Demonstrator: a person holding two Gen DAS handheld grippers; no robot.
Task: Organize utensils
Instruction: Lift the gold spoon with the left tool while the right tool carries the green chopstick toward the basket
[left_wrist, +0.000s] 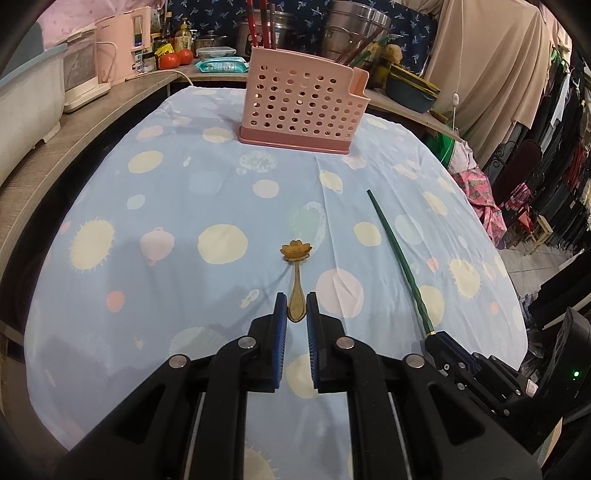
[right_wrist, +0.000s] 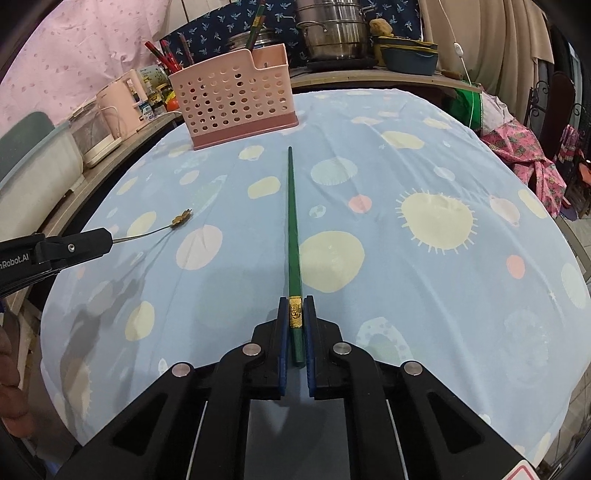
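Our right hand-held gripper (right_wrist: 296, 314) grasps the chopstick (right_wrist: 292, 229), pointing toward the rack (right_wrist: 236, 99) far ahead-left; left hand-held gripper (left_wrist: 296, 304) clamps the spoon (left_wrist: 296, 280)

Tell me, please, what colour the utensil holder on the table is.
The utensil holder is pale pink with a darker pink base; the left wrist view shows it best.

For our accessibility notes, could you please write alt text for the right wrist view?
The right gripper is shut on the gold-banded end of a green chopstick pointing across a blue dotted tablecloth toward a pink perforated utensil holder. At left, the left gripper holds a gold flower-shaped spoon.
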